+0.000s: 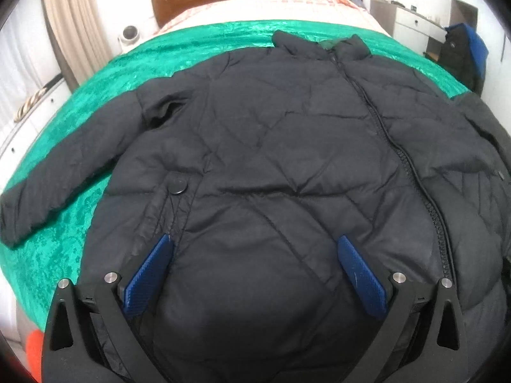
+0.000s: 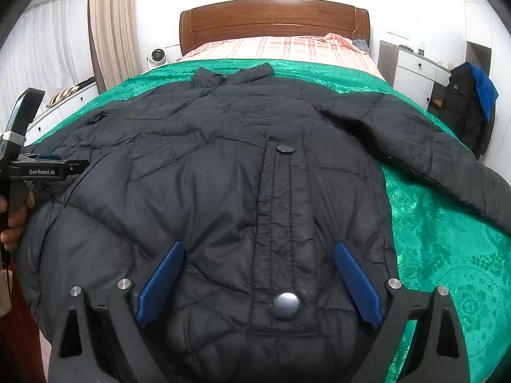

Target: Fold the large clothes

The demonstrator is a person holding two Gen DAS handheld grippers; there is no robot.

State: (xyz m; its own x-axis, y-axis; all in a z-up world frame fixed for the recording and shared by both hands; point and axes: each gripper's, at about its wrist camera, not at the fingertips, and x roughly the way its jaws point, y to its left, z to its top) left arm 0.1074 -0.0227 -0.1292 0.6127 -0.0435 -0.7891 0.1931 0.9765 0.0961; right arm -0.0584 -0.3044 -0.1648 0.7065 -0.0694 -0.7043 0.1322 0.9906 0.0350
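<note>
Left wrist view: left gripper (image 1: 252, 274) spread wide, nothing between fingers, poised over hem of black quilted jacket (image 1: 271, 166) laid flat on green bedspread (image 1: 64, 121). Zipper (image 1: 412, 166) runs ahead to right; sleeve (image 1: 60, 172) stretches out left.

Right wrist view: right gripper (image 2: 259, 282) likewise released, snap button (image 2: 285, 305) between fingers. Only here: left gripper (image 2: 48, 167) visible far left, hand (image 2: 14, 223) gripping it.

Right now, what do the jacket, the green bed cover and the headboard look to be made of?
Jacket: black quilted synthetic shell, likely nylon or polyester; stitched diamond panels, puffy fill and a faint sheen.
Green bed cover: glossy crushed fabric, velvet or satin by look; bright highlights and a faint flower pattern.
Headboard: reddish-brown wood, or a wood veneer, with visible grain and a smooth varnished finish.
</note>
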